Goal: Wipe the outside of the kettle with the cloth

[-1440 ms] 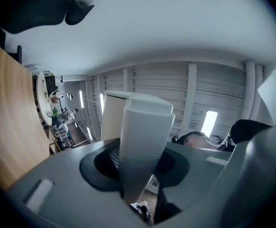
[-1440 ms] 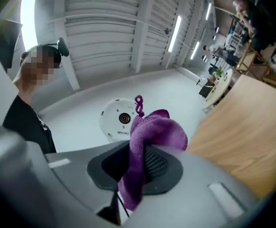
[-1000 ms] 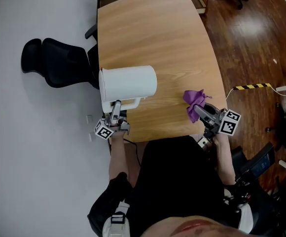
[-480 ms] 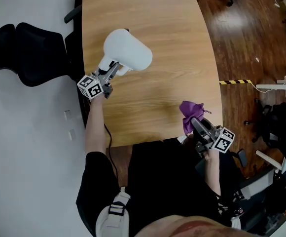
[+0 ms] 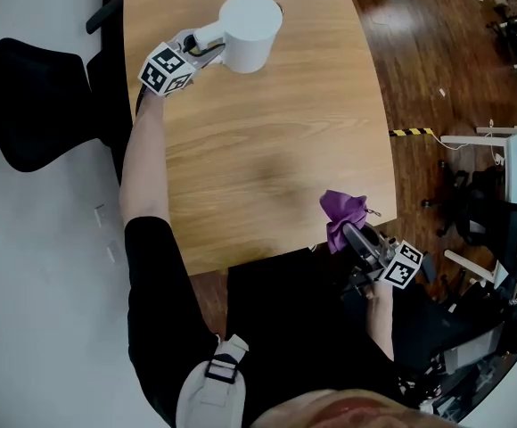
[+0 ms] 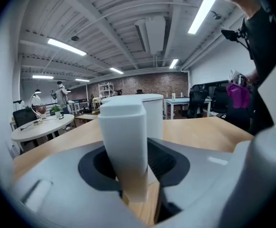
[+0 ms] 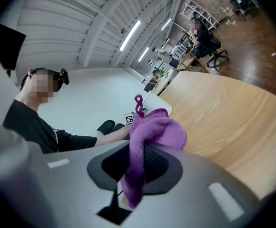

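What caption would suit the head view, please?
Left gripper holds the kettle by its handle; right gripper holds the purple cloth.

one kettle (image 5: 251, 27), one cloth (image 5: 340, 215), two grippers (image 5: 207, 45) (image 5: 354, 237), one table (image 5: 267, 150)

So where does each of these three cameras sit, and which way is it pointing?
Head view: on the person's head, facing steeply down at the table; both arms, torso, left gripper and right gripper show.
Left gripper view: on that gripper, looking along jaws shut on the kettle handle; the person's torso at right.
Right gripper view: on that gripper, looking along jaws clamping the purple cloth; torso and outstretched left arm show.
Shared: the purple cloth appears in all three.
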Demonstrator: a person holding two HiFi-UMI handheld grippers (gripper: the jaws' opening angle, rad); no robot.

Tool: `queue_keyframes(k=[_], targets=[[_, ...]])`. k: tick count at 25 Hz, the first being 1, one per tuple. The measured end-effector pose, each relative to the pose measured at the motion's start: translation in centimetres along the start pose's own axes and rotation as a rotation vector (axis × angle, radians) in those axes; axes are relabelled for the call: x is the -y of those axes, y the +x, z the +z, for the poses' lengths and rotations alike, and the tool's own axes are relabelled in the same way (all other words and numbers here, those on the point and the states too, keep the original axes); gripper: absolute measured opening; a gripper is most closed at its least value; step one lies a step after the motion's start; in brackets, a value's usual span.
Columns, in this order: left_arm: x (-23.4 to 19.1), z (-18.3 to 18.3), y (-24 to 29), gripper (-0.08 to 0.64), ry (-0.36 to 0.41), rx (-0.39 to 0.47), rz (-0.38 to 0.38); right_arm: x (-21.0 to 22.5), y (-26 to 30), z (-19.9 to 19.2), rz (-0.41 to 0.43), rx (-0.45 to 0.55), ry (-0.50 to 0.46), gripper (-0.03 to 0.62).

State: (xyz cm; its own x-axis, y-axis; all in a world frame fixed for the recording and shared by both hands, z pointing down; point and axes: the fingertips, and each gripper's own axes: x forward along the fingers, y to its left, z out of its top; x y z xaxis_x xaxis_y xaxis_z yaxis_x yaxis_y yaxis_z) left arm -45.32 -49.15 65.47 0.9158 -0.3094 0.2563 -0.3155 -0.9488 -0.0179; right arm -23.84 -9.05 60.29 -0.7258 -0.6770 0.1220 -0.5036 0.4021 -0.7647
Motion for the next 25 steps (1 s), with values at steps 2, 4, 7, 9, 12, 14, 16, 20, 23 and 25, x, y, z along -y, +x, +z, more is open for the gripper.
queue_keyframes(k=[2, 4, 7, 9, 12, 14, 16, 20, 23, 25], targets=[[-1.8, 0.5, 0.3, 0.082, -0.001, -0.012, 0.026, -0.1, 0.2, -0.3, -0.012, -0.010, 0.002, 0.058], [-3.0, 0.9, -0.1, 0.083, -0.012, -0.013, 0.052, -0.2, 0.7, -0.9, -0.022, -0.020, 0.002, 0.058], [-4.0, 1.4, -0.5, 0.164, -0.021, -0.015, 0.093, -0.8, 1.3, -1.1, -0.017, -0.033, 0.007, 0.058], [-4.5, 2.6, 0.3, 0.190, -0.018, -0.034, 0.102, -1.1, 1.1, -0.3, -0.007, -0.044, 0.011, 0.058], [-5.2, 2.5, 0.0, 0.212, -0.012, -0.059, 0.122, -1.6, 1.7, -0.8, 0.004, -0.053, 0.000, 0.058], [-5.5, 0.5, -2.1, 0.196, -0.024, -0.050, 0.159, -1.6, 2.7, -3.0, 0.004, -0.048, -0.010, 0.058], [-5.3, -0.7, -3.9, 0.185, -0.042, -0.014, 0.215, -1.6, 2.9, -4.1, 0.003, -0.038, -0.018, 0.058], [-1.9, -3.4, -6.1, 0.094, -0.035, -0.016, 0.266, -2.8, 1.3, -7.3, 0.011, -0.019, -0.025, 0.058], [-1.6, -4.2, -6.9, 0.069, -0.048, -0.049, 0.290, -3.2, 0.9, -8.9, 0.021, -0.009, -0.037, 0.058], [-3.0, -3.9, -7.7, 0.064, -0.072, -0.055, 0.306, -3.5, 1.6, -8.8, 0.026, 0.000, -0.051, 0.058]])
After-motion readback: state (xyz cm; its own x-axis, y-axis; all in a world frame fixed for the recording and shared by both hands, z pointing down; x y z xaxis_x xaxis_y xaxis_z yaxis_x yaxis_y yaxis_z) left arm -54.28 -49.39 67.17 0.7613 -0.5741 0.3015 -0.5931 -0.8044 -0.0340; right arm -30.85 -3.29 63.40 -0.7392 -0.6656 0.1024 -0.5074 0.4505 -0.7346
